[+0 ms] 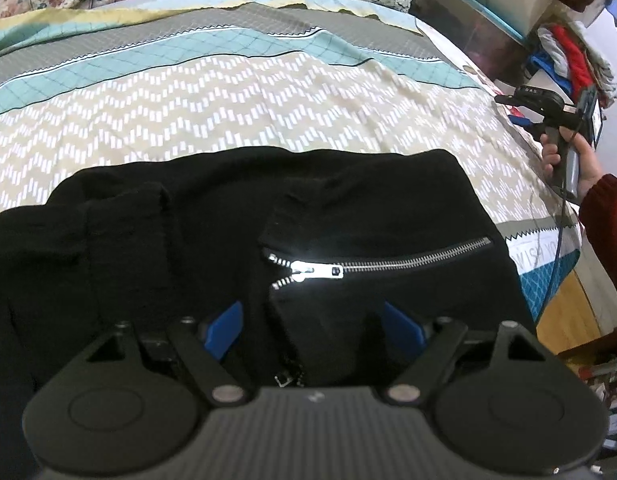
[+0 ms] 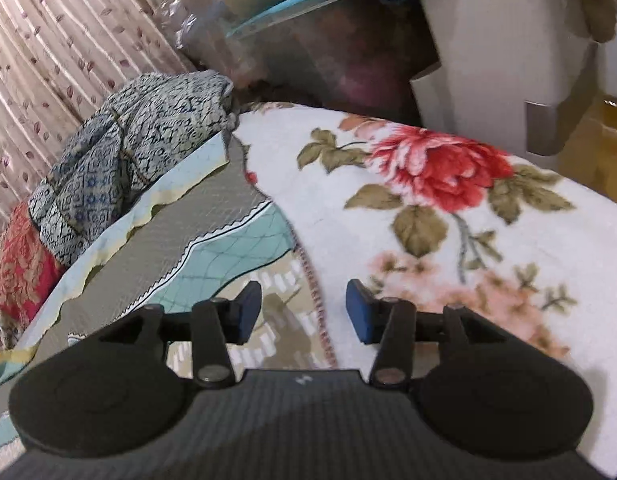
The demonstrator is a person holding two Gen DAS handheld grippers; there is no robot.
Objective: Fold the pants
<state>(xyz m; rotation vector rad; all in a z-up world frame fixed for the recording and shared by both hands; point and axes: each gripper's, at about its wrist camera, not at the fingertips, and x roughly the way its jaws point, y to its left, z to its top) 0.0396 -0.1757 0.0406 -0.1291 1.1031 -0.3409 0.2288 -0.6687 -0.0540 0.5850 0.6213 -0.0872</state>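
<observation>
Left wrist view: the left tongs [image 1: 312,320] hang over black pants [image 1: 212,240] with their blue pads [image 1: 224,330] set wide apart, cloth lying between and under them but neither pad pressing on it. The pants lie folded into a thick dark bundle on the near part of the bed, on a bedsheet [image 1: 236,108] printed with white dashes in zigzag rows on beige, then teal and grey bands toward the far edge. A silver zipper [image 1: 372,262] runs slantwise across the upper layer of the pants, its teeth parted at the left end and its slider gleaming; a small metal pull [image 1: 282,380] shows lower down, close to the tongs' body. On the sheet near the bed's right edge, part of a printed line reads "WISH YO" [image 1: 534,254], the rest cut off. At the right edge a hand [image 1: 576,160] in a dark red sleeve [image 1: 606,216] holds the right tongs [image 1: 508,100] over that side of the bed; small white marks on their black top are too blurred to read.

Right wrist view: the right tongs [image 2: 304,312] stand partly open with nothing between the pads, over the seam where the bedsheet [image 2: 212,216] meets a white blanket with red roses [image 2: 436,216]. A blue-patterned cloth [image 2: 128,152] is heaped at the bed's far left corner. The pants are out of this view.
</observation>
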